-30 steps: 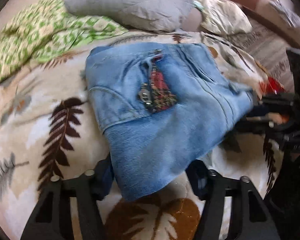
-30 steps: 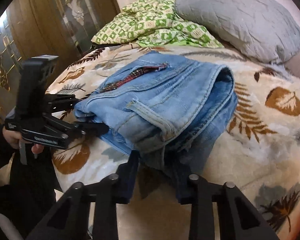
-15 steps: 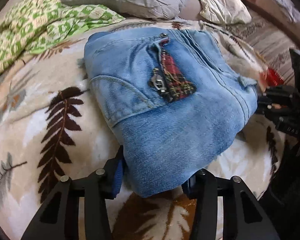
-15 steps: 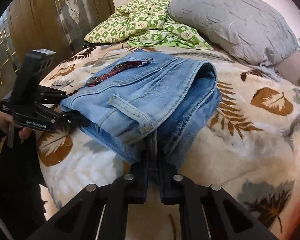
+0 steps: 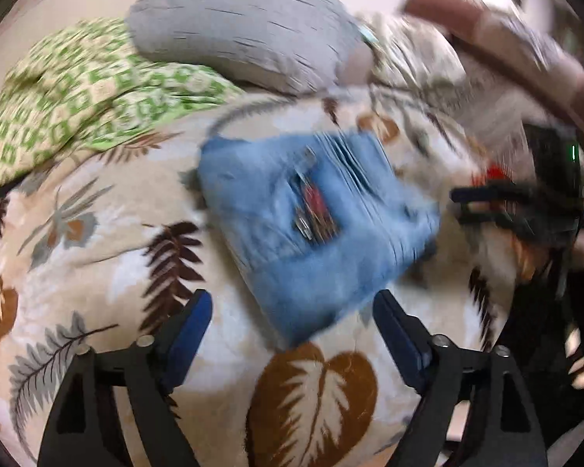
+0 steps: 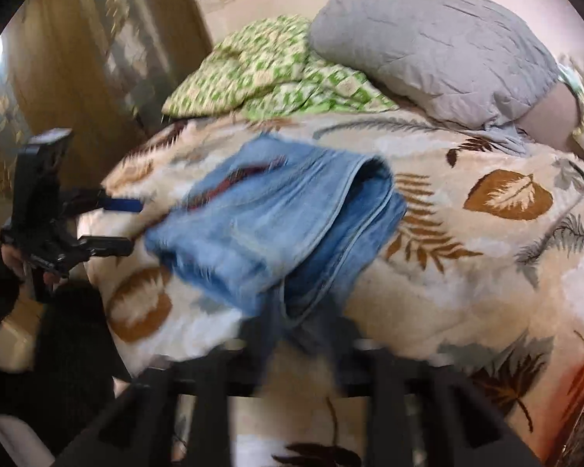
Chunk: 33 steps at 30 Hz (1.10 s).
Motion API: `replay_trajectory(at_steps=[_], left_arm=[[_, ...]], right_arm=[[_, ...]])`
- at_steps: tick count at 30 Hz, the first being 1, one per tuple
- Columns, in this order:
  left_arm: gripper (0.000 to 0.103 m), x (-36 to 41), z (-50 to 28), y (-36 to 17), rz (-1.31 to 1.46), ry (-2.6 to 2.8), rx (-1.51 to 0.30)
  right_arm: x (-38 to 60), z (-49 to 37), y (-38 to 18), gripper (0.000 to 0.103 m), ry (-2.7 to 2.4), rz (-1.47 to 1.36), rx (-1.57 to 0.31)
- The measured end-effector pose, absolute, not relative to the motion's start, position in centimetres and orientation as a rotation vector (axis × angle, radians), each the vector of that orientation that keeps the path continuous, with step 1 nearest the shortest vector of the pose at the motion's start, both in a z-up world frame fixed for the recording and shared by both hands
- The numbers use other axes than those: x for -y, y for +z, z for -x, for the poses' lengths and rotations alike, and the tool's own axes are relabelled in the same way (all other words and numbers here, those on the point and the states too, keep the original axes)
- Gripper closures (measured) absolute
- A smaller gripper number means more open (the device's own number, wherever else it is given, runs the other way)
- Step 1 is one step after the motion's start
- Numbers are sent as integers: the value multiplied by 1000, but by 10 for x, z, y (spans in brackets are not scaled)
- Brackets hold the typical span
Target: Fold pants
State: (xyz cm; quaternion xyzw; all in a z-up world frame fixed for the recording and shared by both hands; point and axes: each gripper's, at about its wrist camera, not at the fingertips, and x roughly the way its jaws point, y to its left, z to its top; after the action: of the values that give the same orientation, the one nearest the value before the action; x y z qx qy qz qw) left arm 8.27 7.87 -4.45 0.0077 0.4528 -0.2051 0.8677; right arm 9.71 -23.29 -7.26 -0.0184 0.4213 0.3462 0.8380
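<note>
The blue jeans (image 5: 311,225) lie folded in a thick packet on the leaf-print blanket (image 5: 97,241), fly and red lining facing up. My left gripper (image 5: 292,303) hangs just above their near corner, its jaws opening wide and both blue pads clear of the denim. From the right wrist view the jeans (image 6: 276,225) show their stacked fold edges. My right gripper (image 6: 303,346) is blurred at the near hem; its jaws are opening and the hem reaches in between them without being pinched. Each gripper also shows in the other's view: the right gripper (image 5: 457,207), the left gripper (image 6: 130,225).
A grey pillow (image 5: 245,35) and a green patterned cloth (image 5: 78,101) lie beyond the jeans. A second pillow (image 5: 420,58) sits at the back right. A wooden cabinet door (image 6: 78,58) stands beside the bed. A hand (image 6: 11,257) holds the left gripper.
Both grippers were closed on the jeans' edges; now both have let go, opened wide and drawn back and up. The folded jeans rest on the blanket.
</note>
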Motion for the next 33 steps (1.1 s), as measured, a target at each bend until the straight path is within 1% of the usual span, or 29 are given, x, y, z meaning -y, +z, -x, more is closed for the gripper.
replay_trajectory(at_steps=[1,3,5,9,11,12,14,15,17,18,19,20,22,23,24,25,28,31,33], left_arm=[[11,-84,-89,-42,34,-422,-955],[8,-94,-104,-45,169,-408,-988],[8,-98,-120,-56,301,-405,-1052],[8,-97,-139,-78,417,-388,-1129],[8,-92,-146,-91,448,-405,-1163],[8,-91,-146,-95,456,-412,-1175],[8,-86,-151,-106,454,-412,-1196],[8,-84,-152,-108,452,-419,-1198],[8,-81,-153,-113,458,-427,-1200],[9,-81,-153,-113,459,-427,-1198],[23,-79,-153,-111,449,-441,-1193],[28,-74,-151,-107,406,-462,-1188],[35,-67,-148,-100,331,-474,-1175],[37,-65,-147,-98,311,-491,-1171],[39,-64,-146,-96,296,-500,-1165],[39,-64,-146,-95,287,-507,-1158],[39,-59,-148,-109,204,-494,-1181],[37,-61,-149,-115,219,-499,-1186],[37,-61,-148,-113,208,-499,-1182]], right_arm=[[235,-101,-69,9,722,0,-874],[237,-107,-61,9,749,-86,-835],[237,-115,-57,9,787,-190,-844],[235,-138,-72,11,835,-429,-959],[232,-144,-83,18,839,-497,-1019],[229,-147,-89,24,853,-526,-1047],[224,-151,-101,28,872,-570,-1096],[220,-152,-106,32,876,-569,-1117],[214,-156,-120,46,867,-579,-1168],[214,-157,-125,62,871,-599,-1179],[214,-158,-128,65,882,-618,-1179],[214,-157,-126,66,885,-604,-1164],[214,-153,-118,74,897,-561,-1128],[215,-151,-114,75,897,-543,-1113],[217,-149,-110,78,893,-525,-1098],[218,-148,-107,85,874,-492,-1085],[212,-146,-107,85,781,-336,-1098],[196,-143,-120,85,724,-193,-1115],[197,-144,-121,85,714,-211,-1110]])
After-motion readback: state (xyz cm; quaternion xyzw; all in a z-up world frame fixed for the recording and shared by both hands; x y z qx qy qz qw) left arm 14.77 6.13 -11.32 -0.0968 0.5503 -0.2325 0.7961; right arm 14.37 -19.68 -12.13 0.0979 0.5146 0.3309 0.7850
